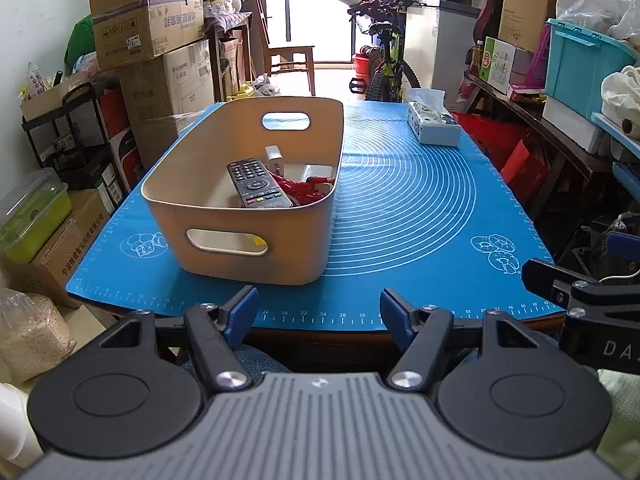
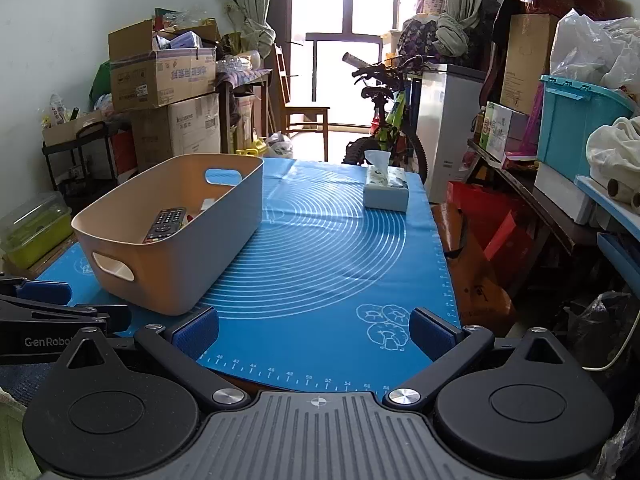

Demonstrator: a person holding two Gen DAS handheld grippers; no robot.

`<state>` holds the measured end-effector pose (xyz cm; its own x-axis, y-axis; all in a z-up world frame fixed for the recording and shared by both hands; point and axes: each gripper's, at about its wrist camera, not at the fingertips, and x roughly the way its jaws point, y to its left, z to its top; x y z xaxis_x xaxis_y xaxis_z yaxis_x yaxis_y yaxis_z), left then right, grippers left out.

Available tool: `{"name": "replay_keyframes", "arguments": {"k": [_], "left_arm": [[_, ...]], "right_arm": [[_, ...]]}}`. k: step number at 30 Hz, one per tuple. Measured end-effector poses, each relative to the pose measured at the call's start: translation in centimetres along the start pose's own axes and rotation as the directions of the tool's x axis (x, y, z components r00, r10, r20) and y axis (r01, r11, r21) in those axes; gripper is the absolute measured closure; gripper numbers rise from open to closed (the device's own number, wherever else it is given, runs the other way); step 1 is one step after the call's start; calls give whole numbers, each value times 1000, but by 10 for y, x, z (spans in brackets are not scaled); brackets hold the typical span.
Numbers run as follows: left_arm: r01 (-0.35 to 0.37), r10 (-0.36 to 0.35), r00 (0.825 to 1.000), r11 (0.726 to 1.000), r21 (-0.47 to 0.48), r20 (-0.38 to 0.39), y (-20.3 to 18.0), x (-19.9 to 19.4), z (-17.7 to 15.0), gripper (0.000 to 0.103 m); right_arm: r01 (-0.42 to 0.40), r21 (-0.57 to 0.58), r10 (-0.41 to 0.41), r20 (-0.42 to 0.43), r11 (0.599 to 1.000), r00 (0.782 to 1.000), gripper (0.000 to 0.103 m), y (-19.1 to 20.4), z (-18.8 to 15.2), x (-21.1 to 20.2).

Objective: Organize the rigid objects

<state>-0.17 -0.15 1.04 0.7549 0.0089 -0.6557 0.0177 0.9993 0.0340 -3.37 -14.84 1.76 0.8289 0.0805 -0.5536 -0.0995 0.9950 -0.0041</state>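
Blue silicone mat [image 1: 400,208], beige plastic bin [image 1: 248,240] holding remote [image 1: 258,184], perhaps toy, left gripper [image 1: 318,312] and right gripper [image 2: 314,332] spread.

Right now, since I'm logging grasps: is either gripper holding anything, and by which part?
Nothing is held. The left gripper and right gripper are both open over the mat's near edge.

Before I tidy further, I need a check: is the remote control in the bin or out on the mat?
In. The remote control lies inside the beige bin, below its rim.
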Motion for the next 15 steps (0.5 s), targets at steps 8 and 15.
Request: {"name": "replay_keyframes", "arguments": {"k": [8,15], "left_arm": [[8,-8,1000,1000,-5,-10,2,1,0,34],[8,-8,1000,1000,-6,-14,2,2,0,34]], "right_arm": [[2,-7,-2,0,1000,1000,2,3,-1,1],[2,-8,-2,-1,1000,1000,2,2,-1,1]]}}
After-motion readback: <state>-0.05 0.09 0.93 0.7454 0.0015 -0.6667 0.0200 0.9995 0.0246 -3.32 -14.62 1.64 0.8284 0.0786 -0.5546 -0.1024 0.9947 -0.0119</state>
